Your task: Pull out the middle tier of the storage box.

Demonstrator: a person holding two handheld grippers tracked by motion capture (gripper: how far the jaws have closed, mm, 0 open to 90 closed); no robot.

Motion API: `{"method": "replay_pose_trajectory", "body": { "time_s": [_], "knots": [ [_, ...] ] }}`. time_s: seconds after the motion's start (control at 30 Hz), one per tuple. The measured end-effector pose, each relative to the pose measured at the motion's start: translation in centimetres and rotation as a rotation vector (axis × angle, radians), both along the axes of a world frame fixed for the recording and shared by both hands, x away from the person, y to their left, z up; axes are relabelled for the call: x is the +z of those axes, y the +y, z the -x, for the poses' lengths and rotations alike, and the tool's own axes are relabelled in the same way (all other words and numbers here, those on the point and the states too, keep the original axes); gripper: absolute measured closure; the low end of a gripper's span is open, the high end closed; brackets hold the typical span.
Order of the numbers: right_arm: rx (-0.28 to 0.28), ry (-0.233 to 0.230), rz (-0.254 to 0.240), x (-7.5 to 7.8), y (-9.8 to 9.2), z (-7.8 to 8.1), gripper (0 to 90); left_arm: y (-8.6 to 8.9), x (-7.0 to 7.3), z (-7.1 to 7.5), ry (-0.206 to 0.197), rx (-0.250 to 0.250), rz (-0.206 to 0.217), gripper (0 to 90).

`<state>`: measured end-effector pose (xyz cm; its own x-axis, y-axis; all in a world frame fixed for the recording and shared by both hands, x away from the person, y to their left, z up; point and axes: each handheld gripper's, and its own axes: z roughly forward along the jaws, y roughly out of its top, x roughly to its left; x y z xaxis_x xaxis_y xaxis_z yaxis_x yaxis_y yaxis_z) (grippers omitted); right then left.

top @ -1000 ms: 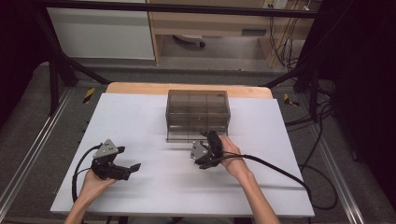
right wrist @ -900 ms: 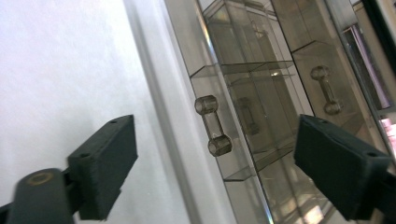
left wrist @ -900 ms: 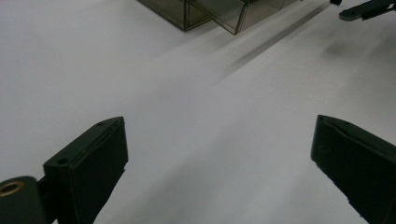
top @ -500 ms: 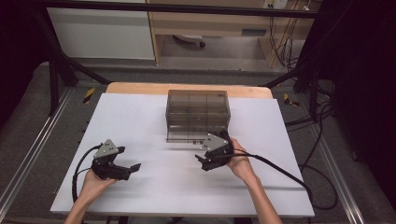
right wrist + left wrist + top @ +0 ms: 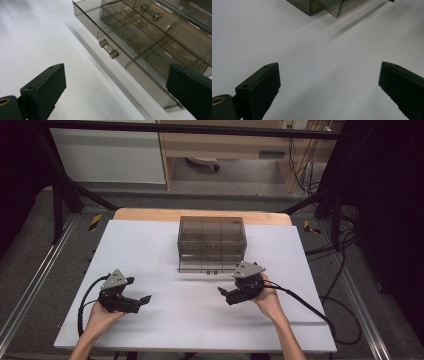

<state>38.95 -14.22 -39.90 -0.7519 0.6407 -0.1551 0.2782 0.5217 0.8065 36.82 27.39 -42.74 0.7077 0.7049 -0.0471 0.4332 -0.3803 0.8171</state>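
**Smoky drawer cabinet on the white table**

A small smoke-tinted, see-through plastic drawer cabinet (image 5: 211,243) stands upright toward the far middle of the white tabletop (image 5: 150,250), its front facing the person. Its stacked drawers show inner dividers. The bottom drawer (image 5: 117,52) sticks out slightly from the front and carries a clear bar handle (image 5: 108,50).

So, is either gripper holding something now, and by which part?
Nothing is held. The left gripper and the right gripper are both open, with only the table between the jaws; the drawer handle is untouched.

Black tongs (image 5: 145,298), grey three-cornered plates
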Motion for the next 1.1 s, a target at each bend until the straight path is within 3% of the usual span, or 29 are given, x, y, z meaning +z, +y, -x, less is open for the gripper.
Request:
{"method": "replay_pose_trajectory", "body": {
  "time_s": [0.17, 0.43, 0.67, 0.87, 1.1],
  "knots": [
    [-0.028, 0.064, -0.034, 0.1, -1.6, 0.2, 3.5, 0.0, 0.0, 0.0, -0.001, 0.000, 0.001, 3.3],
    [-0.083, 0.094, -0.072, 0.1, -4.0, 0.8, 3.0, 0.0, 0.0, 0.0, 0.000, 0.001, 0.004, 3.3],
    [-0.128, 0.141, -0.075, -0.6, -5.8, 1.1, 2.7, -0.1, 0.0, -0.1, 0.003, 0.000, 0.005, 3.3],
    [-0.153, 0.143, -0.072, -1.1, -7.2, 1.4, 3.1, -0.1, 0.0, -0.1, 0.004, 0.000, 0.003, 3.3],
    [-0.189, 0.171, -0.069, -1.5, -7.5, 0.9, 3.6, 0.1, 0.0, 0.0, 0.005, 0.001, 0.008, 3.3]
  ]
}}
